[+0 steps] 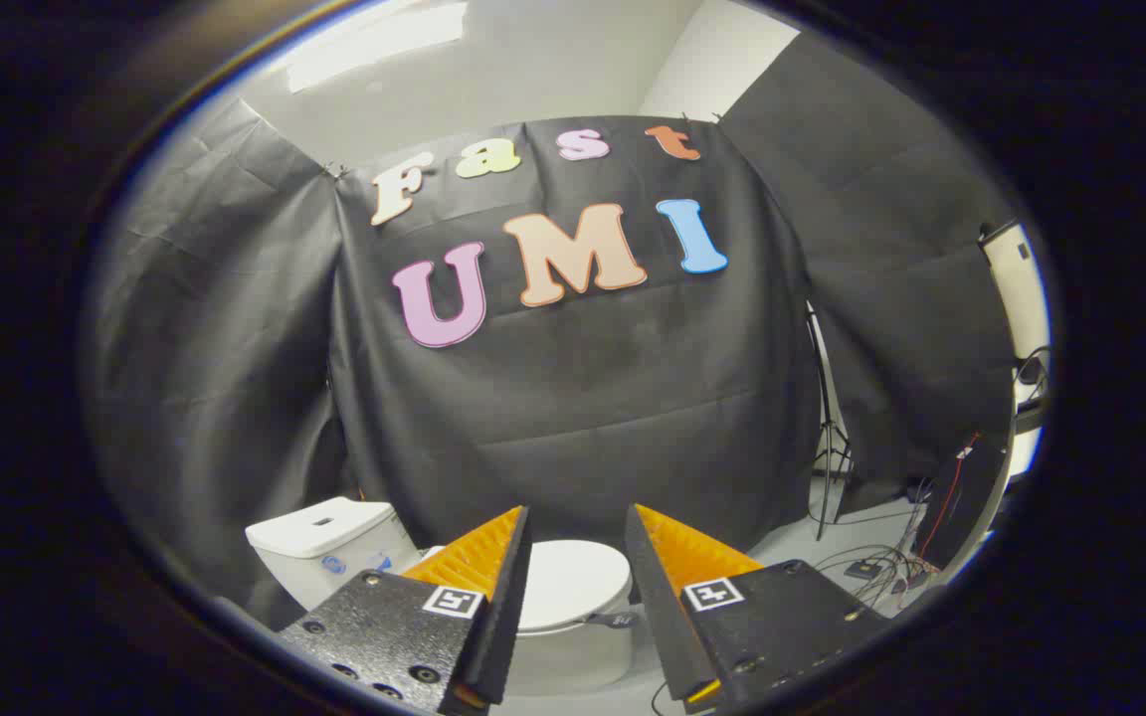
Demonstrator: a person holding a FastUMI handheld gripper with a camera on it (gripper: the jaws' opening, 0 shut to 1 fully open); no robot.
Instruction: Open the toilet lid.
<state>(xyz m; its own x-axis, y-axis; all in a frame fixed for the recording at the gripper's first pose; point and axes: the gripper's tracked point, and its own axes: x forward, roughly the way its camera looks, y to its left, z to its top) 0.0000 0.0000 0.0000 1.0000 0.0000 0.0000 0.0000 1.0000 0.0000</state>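
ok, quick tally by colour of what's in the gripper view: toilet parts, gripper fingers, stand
White: 2, the closed toilet lid and the tank
Orange: 2, the fingers of the open gripper, the lid beyond them
Black: 1, the tripod stand by the cloth wall
Total: 5
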